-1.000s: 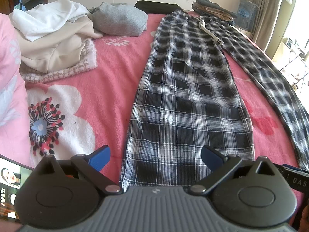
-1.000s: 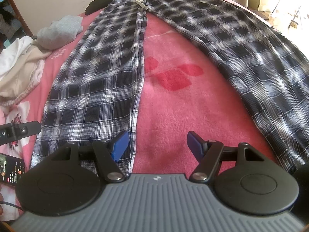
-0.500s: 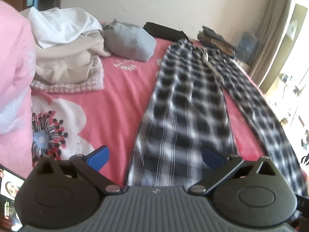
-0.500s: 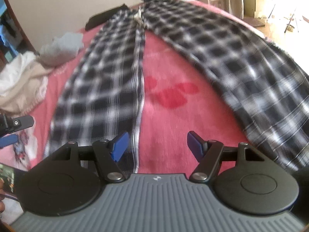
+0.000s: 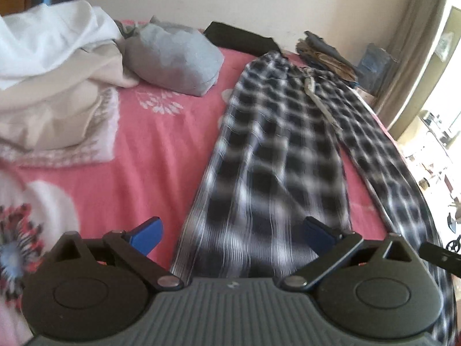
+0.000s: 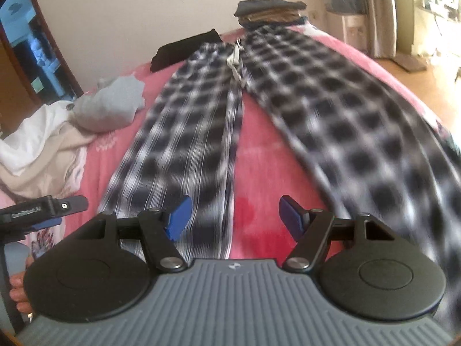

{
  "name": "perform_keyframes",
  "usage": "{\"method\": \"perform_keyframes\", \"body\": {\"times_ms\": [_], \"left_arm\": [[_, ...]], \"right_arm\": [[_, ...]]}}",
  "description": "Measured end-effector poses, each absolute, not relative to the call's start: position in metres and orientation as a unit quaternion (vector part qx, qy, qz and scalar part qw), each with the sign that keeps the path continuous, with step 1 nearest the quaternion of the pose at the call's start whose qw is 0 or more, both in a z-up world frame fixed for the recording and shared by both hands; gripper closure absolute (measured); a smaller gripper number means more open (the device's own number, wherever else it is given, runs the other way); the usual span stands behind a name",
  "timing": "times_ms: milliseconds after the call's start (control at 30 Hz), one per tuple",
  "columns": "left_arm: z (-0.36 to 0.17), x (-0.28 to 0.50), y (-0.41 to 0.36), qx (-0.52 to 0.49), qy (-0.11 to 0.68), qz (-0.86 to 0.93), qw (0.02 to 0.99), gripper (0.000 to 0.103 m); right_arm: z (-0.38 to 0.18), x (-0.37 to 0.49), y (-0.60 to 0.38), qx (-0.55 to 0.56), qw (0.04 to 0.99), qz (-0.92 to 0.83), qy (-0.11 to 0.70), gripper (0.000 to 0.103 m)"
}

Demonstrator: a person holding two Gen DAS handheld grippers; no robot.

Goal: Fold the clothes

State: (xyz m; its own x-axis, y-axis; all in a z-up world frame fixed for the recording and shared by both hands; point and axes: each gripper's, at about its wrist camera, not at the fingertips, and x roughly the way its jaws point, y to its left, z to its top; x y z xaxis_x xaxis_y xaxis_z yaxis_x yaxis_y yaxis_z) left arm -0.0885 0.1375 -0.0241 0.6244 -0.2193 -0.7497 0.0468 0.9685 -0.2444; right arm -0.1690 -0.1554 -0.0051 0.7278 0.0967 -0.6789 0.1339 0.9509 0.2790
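— Both cameras have lifted: more wall shows. Where are the trousers?
— Plaid trousers [image 5: 276, 155] lie flat on the pink bedspread [image 5: 155, 150], legs spread.
— Grippers?
— Left gripper [image 5: 230, 230] and right gripper [image 6: 232, 216] gape, empty. Unfolded pile [image 5: 52, 86] lies left, folded stack [image 6: 270, 10] beyond the waistband.

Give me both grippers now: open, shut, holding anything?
Left gripper: open, nothing held; plaid trousers lie flat on the bed beyond it.
Right gripper: open, nothing between its fingers.
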Motion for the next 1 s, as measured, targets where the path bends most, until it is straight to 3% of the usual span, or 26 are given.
{"method": "perform_keyframes", "body": {"times_ms": [500,767,1000], "left_arm": [[-0.052,0.003,0.132,-0.086,0.41,-0.032,0.908,0.001],[-0.066,0.014,0.13,-0.031,0.411,-0.025,0.911,0.003],[-0.071,0.008,0.141,-0.038,0.421,-0.054,0.905,0.003]], "right_arm": [[-0.001,-0.056,-0.15,0.136,0.922,0.018,0.362,0.036],[-0.013,-0.054,-0.147,0.109,0.918,-0.003,0.382,0.036],[0.015,-0.086,-0.171,0.11,0.918,-0.064,0.376,0.036]]}}
